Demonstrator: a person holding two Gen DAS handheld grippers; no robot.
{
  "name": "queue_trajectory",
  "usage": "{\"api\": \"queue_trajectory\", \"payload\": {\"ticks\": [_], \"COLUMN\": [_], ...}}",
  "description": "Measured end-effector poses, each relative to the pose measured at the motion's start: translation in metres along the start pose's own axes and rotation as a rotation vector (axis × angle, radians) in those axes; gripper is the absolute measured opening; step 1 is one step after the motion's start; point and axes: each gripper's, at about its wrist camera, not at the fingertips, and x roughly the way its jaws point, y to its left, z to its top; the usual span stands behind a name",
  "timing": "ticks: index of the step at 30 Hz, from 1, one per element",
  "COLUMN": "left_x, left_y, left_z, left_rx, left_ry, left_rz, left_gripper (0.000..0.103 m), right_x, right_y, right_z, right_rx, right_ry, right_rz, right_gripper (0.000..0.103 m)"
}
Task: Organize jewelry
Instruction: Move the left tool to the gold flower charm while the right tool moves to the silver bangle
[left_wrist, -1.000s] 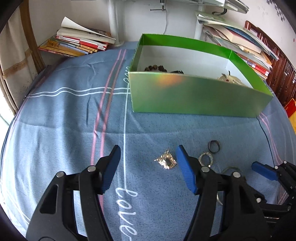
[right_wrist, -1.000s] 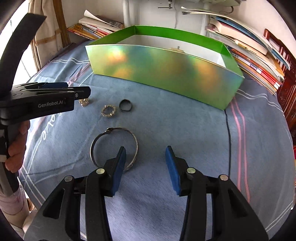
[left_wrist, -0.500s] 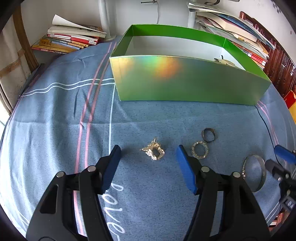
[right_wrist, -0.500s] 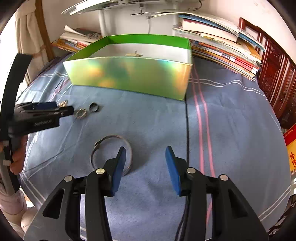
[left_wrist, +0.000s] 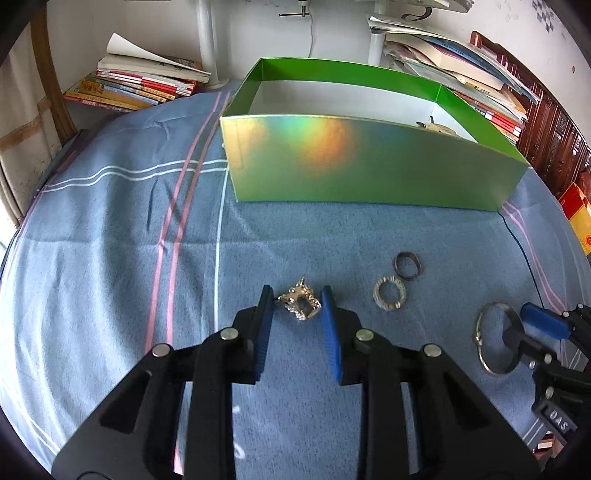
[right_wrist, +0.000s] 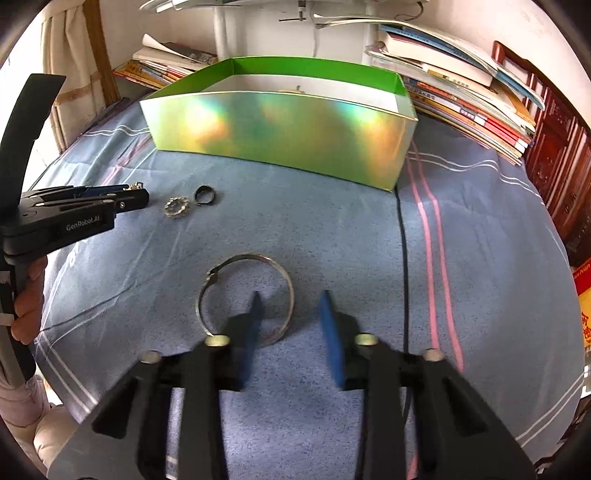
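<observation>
The left gripper has just been closing its jaws on the gold brooch, which sits between them, pads touching its spiky edges; it could twist out (a thin, uneven hold). The right gripper jaws, also closing, straddle the bangle rim without pressing it. That flat rim may skid on the blue cloth instead of lifting.

Stacked books, striped blue cloth
</observation>
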Motion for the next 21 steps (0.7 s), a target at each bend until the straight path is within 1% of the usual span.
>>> {"api": "queue_trajectory", "payload": {"ticks": [2,3,5,10,15,20,21], "left_x": [-0.005,-0.009,-0.016,-0.028,-0.031,-0.031,-0.03], "left_y": [-0.002,-0.004,-0.011,-0.023,-0.03,-0.027,-0.025], "left_z": [-0.006,-0.011,-0.021,-0.038,-0.043,-0.044,-0.043], "left_rx": [-0.005,-0.004,0.011,0.037,0.042,0.01,0.007], "left_ry": [0.004,0.006,0.004,0.0,-0.011,-0.019,-0.019], "left_rz": [-0.002,0.005,0.022,0.02,0.046,0.045,0.047], "left_gripper": [0.026,0.026,0.026,0.026,0.027,0.028,0.03], "right_x": [-0.001,-0.002,-0.002,-0.002,-0.002,-0.001,-0.001], "right_y": [0.002,0.003,0.002,-0.003,0.001,0.0,0.0], "right_z": [-0.001,-0.002,-0.002,-0.002,-0.004,-0.002,-0.002], "right_rx": [-0.017,-0.022,-0.017,0.007,-0.01,0.0,0.007], "right_ry": [-0.003,-0.004,-0.005,0.003,-0.009,-0.009,-0.008], "right_rz": [-0.015,-0.021,-0.018,-0.021,-0.054,-0.052,-0.052], "right_gripper": [0.012,0.011,0.011,0.012,0.012,0.012,0.012]}}
